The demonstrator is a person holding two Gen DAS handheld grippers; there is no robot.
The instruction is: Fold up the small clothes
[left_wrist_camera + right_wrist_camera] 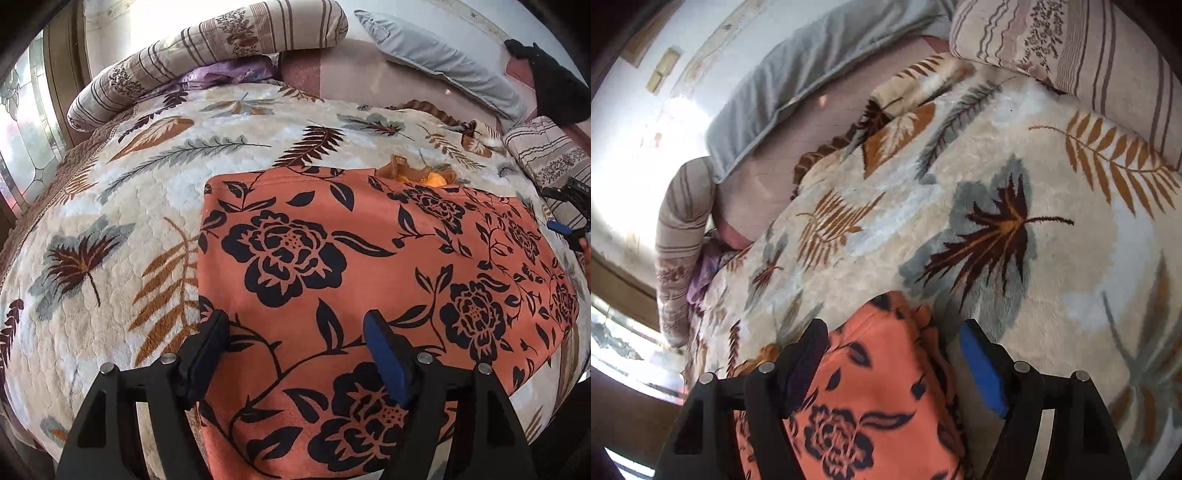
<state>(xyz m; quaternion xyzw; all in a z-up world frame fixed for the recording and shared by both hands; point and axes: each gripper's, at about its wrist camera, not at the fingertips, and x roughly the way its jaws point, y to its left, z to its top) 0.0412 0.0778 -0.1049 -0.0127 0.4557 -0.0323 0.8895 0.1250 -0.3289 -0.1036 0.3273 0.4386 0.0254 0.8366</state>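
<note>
Orange floral cloth lies flat under both wide-open claws, left and right, neither gripping.

Daylight floods both of my views. In the left wrist view it pours in from the window at the far left, blown out to white, and the wall beside it glares too. The blanket is evenly lit with soft, faint shadows, and the orange cloth looks sharp. In the right wrist view the wall on the left burns out into a white patch. The orange cloth there is smeared and soft, while the blanket farther off reads a little clearer. Both pictures bulge like a fishbowl, with dark corners and bent edges.
</note>
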